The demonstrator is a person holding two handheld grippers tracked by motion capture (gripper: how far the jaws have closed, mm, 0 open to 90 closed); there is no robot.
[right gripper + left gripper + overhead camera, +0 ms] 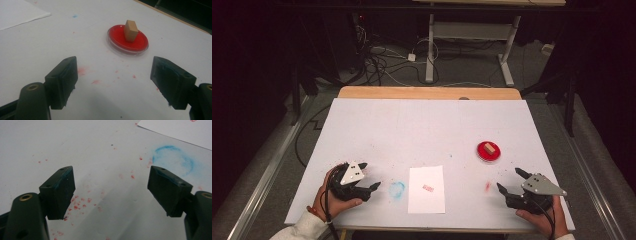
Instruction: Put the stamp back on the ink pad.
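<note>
Both tools are parked low at the near table (377, 120) edge; the left tool (371, 175) is spread wide and empty beside a blue smudge (397, 189); the right tool (508, 179) is gaped wide too, aimed at the wooden stamp (489, 148); that stamp is stood upright on the red ink pad (488, 152), probably kept inked for the paper (427, 189) lying centrally; wrists are held flat, forearms coming in from below.

Ahead of your right hand-held gripper (113, 82) the tabletop (412, 125) lies bare up to the red dish (128, 40), where a wooden block (131, 30) stands upright. Between your hands, the flat paper (427, 189) blocks nothing.
</note>
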